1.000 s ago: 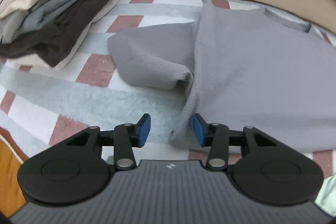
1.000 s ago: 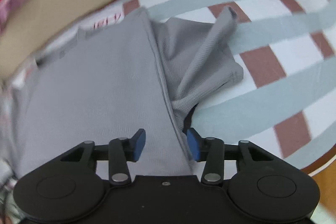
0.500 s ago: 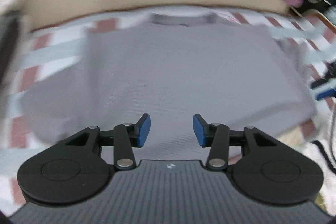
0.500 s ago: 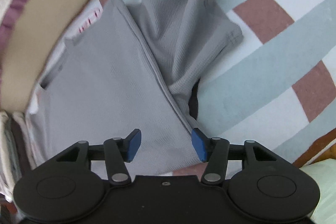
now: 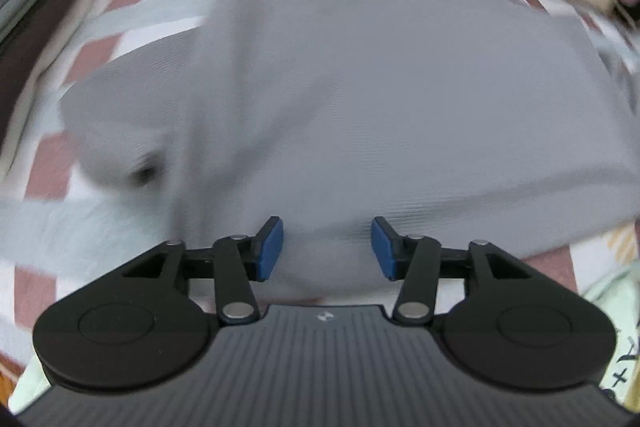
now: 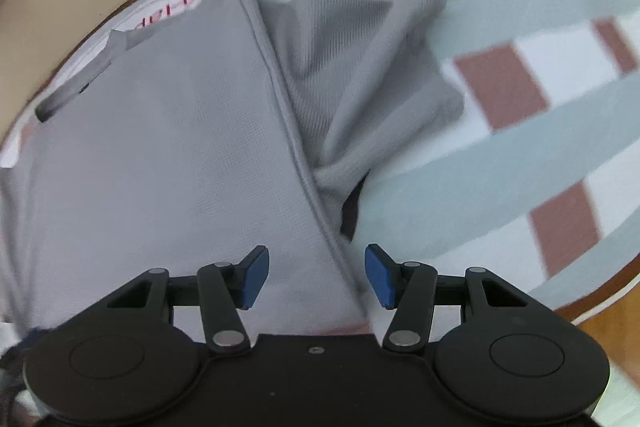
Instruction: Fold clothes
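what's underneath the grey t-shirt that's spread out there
The grey knit t-shirt lies on a cloth checked in white, pale green and dusty red, which shows all round it. Anything directly beneath the shirt is covered.

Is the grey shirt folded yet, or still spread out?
Spread, not folded: the shirt lies flat, collar showing, and its sleeve lies rumpled off to the side.
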Demonstrator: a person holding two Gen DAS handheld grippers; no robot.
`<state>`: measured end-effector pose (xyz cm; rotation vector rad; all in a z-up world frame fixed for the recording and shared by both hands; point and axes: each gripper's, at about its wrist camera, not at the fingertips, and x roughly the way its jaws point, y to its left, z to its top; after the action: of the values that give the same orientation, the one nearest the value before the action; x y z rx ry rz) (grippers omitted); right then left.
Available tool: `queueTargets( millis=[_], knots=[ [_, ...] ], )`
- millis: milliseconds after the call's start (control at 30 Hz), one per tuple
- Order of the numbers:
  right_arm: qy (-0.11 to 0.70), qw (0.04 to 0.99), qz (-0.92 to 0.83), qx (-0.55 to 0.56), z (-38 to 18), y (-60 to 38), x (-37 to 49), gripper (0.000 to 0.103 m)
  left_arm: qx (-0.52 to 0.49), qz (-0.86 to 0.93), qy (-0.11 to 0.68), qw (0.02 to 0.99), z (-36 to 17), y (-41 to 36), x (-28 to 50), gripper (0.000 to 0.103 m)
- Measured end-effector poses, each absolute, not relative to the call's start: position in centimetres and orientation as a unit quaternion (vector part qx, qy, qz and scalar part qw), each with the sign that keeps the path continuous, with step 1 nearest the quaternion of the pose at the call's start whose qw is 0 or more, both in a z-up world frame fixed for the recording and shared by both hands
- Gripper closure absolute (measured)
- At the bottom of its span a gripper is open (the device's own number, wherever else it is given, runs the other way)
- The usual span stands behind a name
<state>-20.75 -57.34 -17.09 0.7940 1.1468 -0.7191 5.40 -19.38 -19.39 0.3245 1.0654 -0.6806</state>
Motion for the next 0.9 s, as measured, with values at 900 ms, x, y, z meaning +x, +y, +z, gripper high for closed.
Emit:
queueTargets(
  millis=[900],
  knots=[
    [0.329, 0.92, -0.067, 0.204, -16.8, -43.9, -8.3, 0.044, 0.325, -0.307, 0.511, 0.734, 4.2, -21.3, 5.6, 0.041]
  ],
)
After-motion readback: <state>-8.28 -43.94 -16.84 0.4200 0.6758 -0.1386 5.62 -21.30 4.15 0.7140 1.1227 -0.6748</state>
